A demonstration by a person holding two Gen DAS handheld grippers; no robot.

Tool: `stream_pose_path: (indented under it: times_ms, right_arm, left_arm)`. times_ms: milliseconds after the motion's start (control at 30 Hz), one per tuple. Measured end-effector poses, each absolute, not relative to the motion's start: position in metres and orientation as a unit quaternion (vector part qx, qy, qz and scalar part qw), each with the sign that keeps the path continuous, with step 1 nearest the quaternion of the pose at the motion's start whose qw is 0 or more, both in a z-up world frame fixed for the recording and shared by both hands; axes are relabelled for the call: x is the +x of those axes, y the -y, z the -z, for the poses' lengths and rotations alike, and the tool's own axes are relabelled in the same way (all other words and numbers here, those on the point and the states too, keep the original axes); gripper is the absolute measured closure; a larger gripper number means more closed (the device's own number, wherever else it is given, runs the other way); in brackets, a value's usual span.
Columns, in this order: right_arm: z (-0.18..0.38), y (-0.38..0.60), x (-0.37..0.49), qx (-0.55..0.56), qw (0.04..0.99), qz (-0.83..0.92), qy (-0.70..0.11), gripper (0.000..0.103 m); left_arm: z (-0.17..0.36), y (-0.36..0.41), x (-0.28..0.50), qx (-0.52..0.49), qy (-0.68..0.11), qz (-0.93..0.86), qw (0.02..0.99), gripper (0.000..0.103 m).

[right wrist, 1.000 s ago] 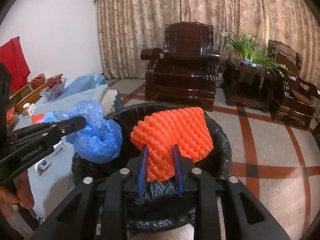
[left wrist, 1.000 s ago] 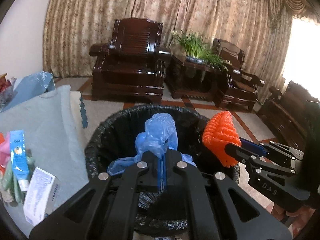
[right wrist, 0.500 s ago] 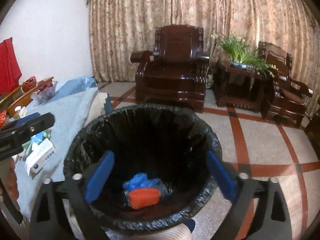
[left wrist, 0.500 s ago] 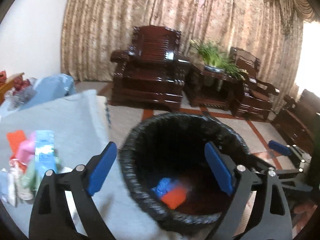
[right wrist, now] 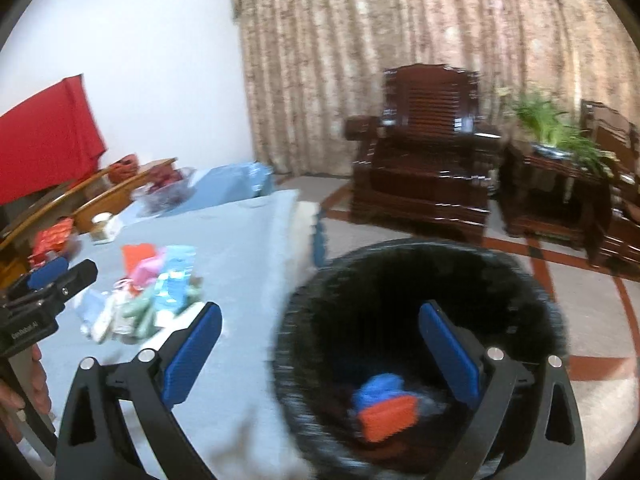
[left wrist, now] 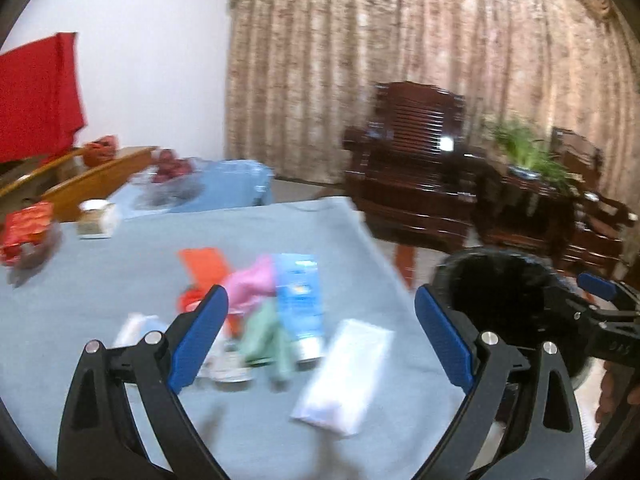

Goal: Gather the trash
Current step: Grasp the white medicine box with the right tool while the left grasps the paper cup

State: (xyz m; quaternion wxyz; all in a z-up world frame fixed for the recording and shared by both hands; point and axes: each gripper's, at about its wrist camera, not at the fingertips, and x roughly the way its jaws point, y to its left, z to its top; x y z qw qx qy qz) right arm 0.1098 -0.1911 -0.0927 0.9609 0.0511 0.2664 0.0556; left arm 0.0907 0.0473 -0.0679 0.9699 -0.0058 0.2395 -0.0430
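Loose trash lies on the blue-covered table (left wrist: 100,292): an orange wrapper (left wrist: 204,266), a pink bag (left wrist: 252,284), a blue tube (left wrist: 300,296), a green piece (left wrist: 264,336) and a white packet (left wrist: 344,376). My left gripper (left wrist: 320,300) hovers over this pile, jaws opening wide with nothing between them. The black-lined bin (right wrist: 400,252) stands beside the table's right edge. A blue bag (right wrist: 378,390) and an orange foam net (right wrist: 390,416) lie at its bottom. Over the bin's near rim my right gripper (right wrist: 320,312) is open and holds nothing.
Dark wooden armchairs (right wrist: 424,160) and a side table with a green plant (right wrist: 552,128) stand on the far floor. At the table's far end are a glass bowl of red fruit (left wrist: 168,184), a small box (left wrist: 94,218), red snack packs (left wrist: 28,232) and a red cloth (left wrist: 36,88).
Both grippers opened and let the blue bag and the orange net fall into the bin. The left gripper then swung left over the table's trash; the right turned left too.
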Motion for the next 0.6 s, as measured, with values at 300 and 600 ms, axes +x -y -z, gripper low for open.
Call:
stream_pose_path:
  times_ms: [300,600]
  right_arm:
    - [0.111,0.110,0.126,0.037,0.952,-0.110,-0.283,0.006]
    - [0.151,0.051,0.138,0.014,0.938,-0.125,-0.322,0.006]
  left_arm:
    - [0.087,-0.111,0.073,0.006,-0.247,-0.033,0.968,0.011]
    - [0.111,-0.145,0.068,-0.001,-0.264,-0.061,0.963,0.011]
